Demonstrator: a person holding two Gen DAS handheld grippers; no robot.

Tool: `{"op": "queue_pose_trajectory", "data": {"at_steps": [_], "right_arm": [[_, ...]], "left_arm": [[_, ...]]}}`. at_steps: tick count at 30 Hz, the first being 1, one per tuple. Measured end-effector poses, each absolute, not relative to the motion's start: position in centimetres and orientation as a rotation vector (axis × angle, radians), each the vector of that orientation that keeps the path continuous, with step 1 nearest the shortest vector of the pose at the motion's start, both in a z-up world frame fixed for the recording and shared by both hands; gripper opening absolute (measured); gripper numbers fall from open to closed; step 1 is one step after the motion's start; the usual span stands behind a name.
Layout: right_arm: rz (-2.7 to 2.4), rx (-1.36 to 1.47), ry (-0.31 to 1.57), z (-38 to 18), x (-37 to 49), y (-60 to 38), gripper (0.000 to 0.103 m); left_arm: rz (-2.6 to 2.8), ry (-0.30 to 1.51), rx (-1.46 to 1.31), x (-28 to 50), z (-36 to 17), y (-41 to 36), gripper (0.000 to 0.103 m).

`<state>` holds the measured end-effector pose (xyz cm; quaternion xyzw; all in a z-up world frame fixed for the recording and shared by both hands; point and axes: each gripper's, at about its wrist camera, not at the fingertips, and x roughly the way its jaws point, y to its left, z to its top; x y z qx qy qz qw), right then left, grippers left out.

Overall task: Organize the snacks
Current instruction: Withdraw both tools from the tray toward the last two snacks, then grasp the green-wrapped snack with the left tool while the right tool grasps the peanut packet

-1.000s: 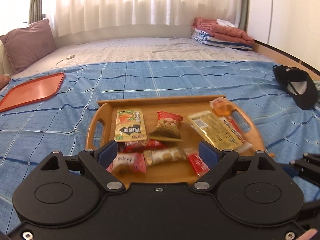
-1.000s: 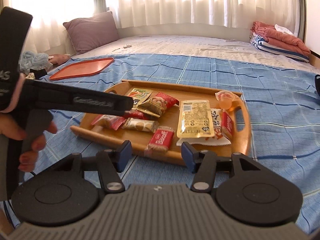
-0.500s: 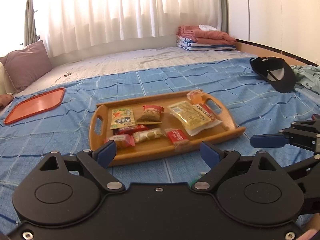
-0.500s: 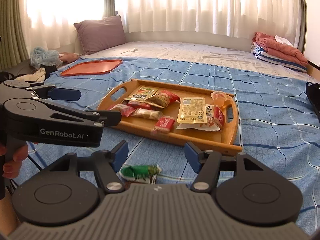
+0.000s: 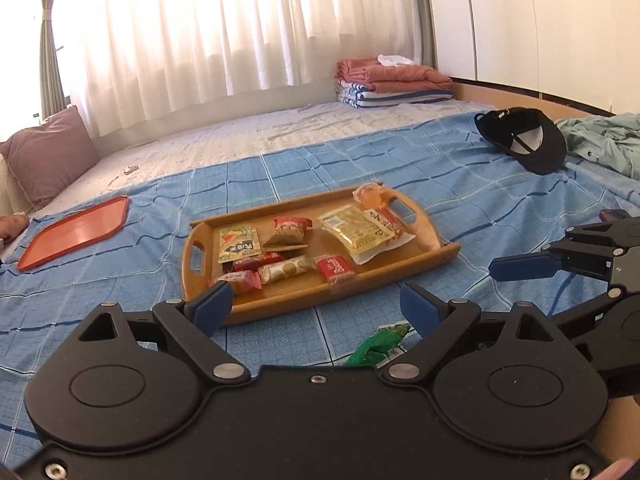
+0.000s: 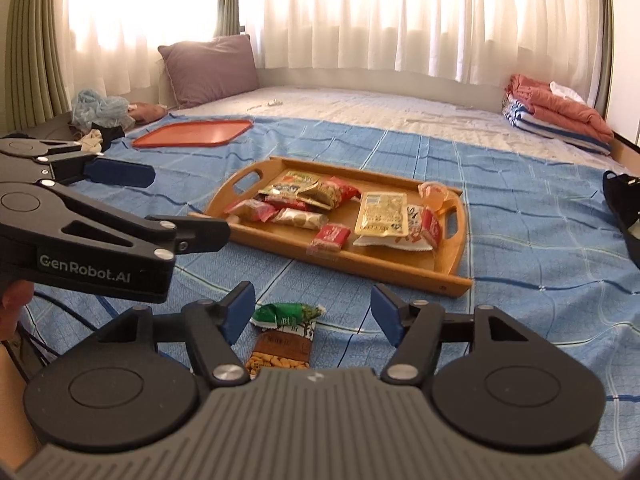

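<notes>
The bed (image 6: 520, 208), under its blue cover, carries the wooden tray (image 6: 400, 268) at twelve o'clock, probably the collecting place, since most snacks already lie in it. At six o'clock a green snack packet (image 6: 286, 322) lies outside it on the cover. The right claw (image 6: 312, 314), whose jaws have just been opening, straddles the packet without touching. The left claw (image 5: 316, 306) gapes wide, empty.

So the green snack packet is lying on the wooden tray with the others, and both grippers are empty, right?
Not quite: the green packet lies on the blue bedspread, in front of the wooden tray, as the right wrist view shows. Both grippers, left and right, are empty.
</notes>
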<state>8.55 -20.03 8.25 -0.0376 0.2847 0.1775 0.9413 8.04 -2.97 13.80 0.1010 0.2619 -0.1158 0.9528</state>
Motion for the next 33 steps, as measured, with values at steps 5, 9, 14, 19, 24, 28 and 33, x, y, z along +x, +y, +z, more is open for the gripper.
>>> {"op": "queue_pose_trajectory", "data": {"at_steps": [5,9,14,19,24,28,33], "right_arm": [[0.362,-0.076,0.551,9.7,7.3,-20.4,0.076],[0.365,-0.079,0.531,10.4,6.2,-20.7,0.077],[0.363,-0.055,0.524,10.5,4.9,-21.4,0.078],[0.350,-0.041,0.539,9.6,4.5,-21.8,0.078],[0.339,-0.020,0.566,7.7,4.5,-22.0,0.078],[0.339,-0.015,0.589,5.8,4.6,-21.7,0.078],[0.359,0.001,0.642,3.3,5.4,-20.8,0.078]], "left_arm": [[-0.226,0.520,0.202,6.7,15.1,-2.9,0.091],[-0.223,0.511,0.205,5.4,15.9,-2.8,0.091],[-0.230,0.514,0.185,3.7,15.9,-2.5,0.091],[-0.224,0.530,0.172,2.8,14.7,-2.3,0.091],[-0.212,0.571,0.144,3.0,12.4,-1.7,0.091],[-0.188,0.575,0.156,3.5,10.5,-1.2,0.091],[-0.169,0.593,0.156,4.3,8.6,-0.3,0.092]]}}
